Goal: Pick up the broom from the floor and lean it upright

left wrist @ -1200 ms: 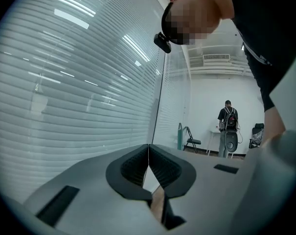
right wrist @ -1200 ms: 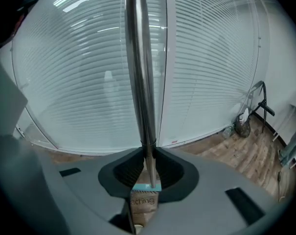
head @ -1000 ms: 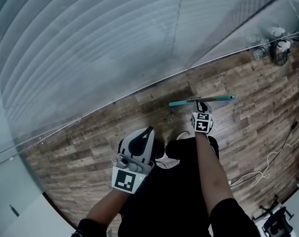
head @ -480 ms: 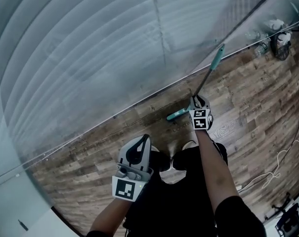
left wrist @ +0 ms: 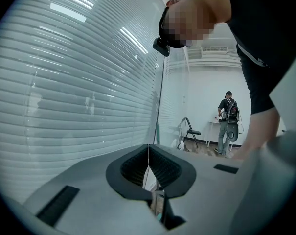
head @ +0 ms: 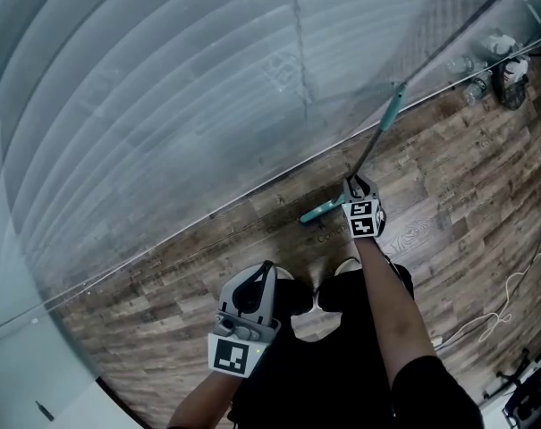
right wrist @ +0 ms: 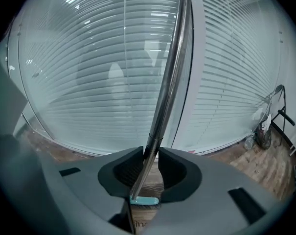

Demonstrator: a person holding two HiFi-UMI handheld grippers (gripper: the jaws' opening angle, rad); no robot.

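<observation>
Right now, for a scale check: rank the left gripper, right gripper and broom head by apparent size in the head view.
1. left gripper, but it's nearest the camera
2. right gripper
3. broom head

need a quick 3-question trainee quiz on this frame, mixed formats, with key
1. True or false: the left gripper holds the broom.
2. The right gripper grips the broom by: A) its head B) its pole C) nothing, jaws empty.
3. Fill in: the wall behind the broom is covered by ____.
Key: 1 false, it is shut and empty. 2 B. 3 blinds.
</observation>
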